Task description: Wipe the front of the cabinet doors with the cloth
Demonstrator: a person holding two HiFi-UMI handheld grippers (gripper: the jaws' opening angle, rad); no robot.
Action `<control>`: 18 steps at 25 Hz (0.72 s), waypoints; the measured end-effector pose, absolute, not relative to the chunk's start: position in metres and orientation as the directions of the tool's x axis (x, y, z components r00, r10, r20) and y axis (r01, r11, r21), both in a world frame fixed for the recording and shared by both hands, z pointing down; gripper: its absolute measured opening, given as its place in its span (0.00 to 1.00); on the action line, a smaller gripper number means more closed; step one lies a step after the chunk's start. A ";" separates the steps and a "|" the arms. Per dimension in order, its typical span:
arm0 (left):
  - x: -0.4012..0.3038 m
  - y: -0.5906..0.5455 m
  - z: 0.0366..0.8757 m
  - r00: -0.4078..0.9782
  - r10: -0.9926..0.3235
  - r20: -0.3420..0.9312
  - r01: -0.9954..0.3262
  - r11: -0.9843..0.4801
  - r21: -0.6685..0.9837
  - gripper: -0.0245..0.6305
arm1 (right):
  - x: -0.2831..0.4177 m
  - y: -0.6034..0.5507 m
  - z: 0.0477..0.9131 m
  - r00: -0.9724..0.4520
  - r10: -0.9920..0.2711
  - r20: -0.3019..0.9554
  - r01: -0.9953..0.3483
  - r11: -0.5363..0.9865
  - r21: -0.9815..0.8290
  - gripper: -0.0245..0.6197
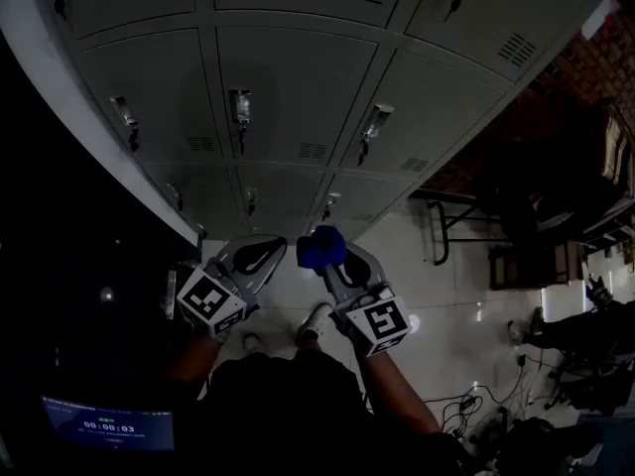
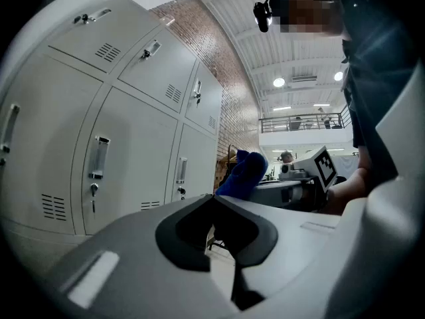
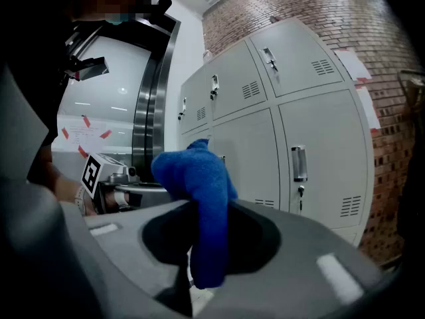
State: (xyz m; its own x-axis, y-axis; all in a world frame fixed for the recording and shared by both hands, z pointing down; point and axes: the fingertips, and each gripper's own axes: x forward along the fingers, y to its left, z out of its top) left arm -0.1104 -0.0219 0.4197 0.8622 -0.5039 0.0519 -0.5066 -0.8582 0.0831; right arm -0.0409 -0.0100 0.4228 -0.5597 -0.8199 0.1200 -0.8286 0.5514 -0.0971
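A bank of grey cabinet doors [image 1: 288, 87] with handles and vent slots stands in front of me. A blue cloth [image 1: 320, 249] is bunched between the jaws of my right gripper [image 1: 328, 262], which is shut on it a short way from the doors. In the right gripper view the cloth [image 3: 199, 198] sticks up out of the shut jaws, with the cabinet doors [image 3: 312, 151] beyond. My left gripper [image 1: 266, 253] is beside it on the left, its jaws shut with nothing in them [image 2: 212, 201]. From there the cloth [image 2: 242, 175] and the doors [image 2: 126, 158] show.
A dark frame and chairs [image 1: 536, 231] stand at the right on the glossy white floor [image 1: 446, 305]. Cables [image 1: 476, 405] lie at the lower right. A small lit screen [image 1: 109, 429] is at the lower left. A brick wall [image 1: 595, 67] adjoins the cabinets.
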 end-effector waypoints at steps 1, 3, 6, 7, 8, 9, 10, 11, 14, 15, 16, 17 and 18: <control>-0.100 -0.030 0.417 0.858 -0.512 0.049 -0.514 -0.854 0.080 0.04 | -0.029 -0.018 0.422 -0.569 -0.815 0.113 -0.822 0.562 -0.091 0.17; -0.079 -0.046 0.413 0.846 -0.531 0.046 -0.533 -0.843 0.075 0.04 | -0.007 -0.035 0.421 -0.586 -0.804 0.103 -0.810 0.580 -0.084 0.17; -0.050 -0.068 0.405 0.827 -0.560 0.048 -0.562 -0.825 0.064 0.04 | 0.024 -0.059 0.415 -0.608 -0.787 0.102 -0.794 0.602 -0.086 0.17; -0.041 -0.074 0.402 0.824 -0.565 0.049 -0.567 -0.822 0.057 0.04 | 0.033 -0.067 0.412 -0.616 -0.781 0.102 -0.788 0.610 -0.085 0.17; -0.032 -0.078 0.399 0.822 -0.567 0.050 -0.569 -0.821 0.049 0.04 | 0.040 -0.074 0.410 -0.625 -0.774 0.101 -0.781 0.620 -0.083 0.17; -0.024 -0.081 0.396 0.822 -0.567 0.049 -0.569 -0.821 0.040 0.04 | 0.047 -0.082 0.407 -0.633 -0.768 0.100 -0.775 0.628 -0.079 0.17; -0.017 -0.084 0.393 0.821 -0.569 0.046 -0.571 -0.820 0.033 0.04 | 0.054 -0.090 0.404 -0.637 -0.765 0.098 -0.771 0.632 -0.075 0.17; -0.011 -0.087 0.391 0.818 -0.573 0.045 -0.574 -0.818 0.028 0.04 | 0.060 -0.098 0.401 -0.637 -0.765 0.095 -0.771 0.633 -0.075 0.17; -0.003 -0.095 0.394 0.807 -0.588 0.061 -0.590 -0.807 0.029 0.04 | 0.076 -0.124 0.394 -0.624 -0.776 0.085 -0.781 0.619 -0.081 0.17; -0.003 -0.098 0.396 0.803 -0.592 0.067 -0.595 -0.803 0.032 0.04 | 0.080 -0.132 0.390 -0.617 -0.783 0.082 -0.787 0.612 -0.081 0.17; -0.003 -0.102 0.397 0.800 -0.596 0.071 -0.599 -0.800 0.034 0.04 | 0.083 -0.142 0.384 -0.608 -0.790 0.079 -0.794 0.603 -0.080 0.17; -0.004 -0.106 0.398 0.796 -0.601 0.074 -0.604 -0.796 0.036 0.04 | 0.087 -0.151 0.377 -0.598 -0.798 0.076 -0.801 0.593 -0.079 0.17; -0.005 -0.110 0.399 0.793 -0.605 0.076 -0.609 -0.793 0.037 0.04 | 0.090 -0.161 0.368 -0.589 -0.805 0.071 -0.808 0.584 -0.080 0.17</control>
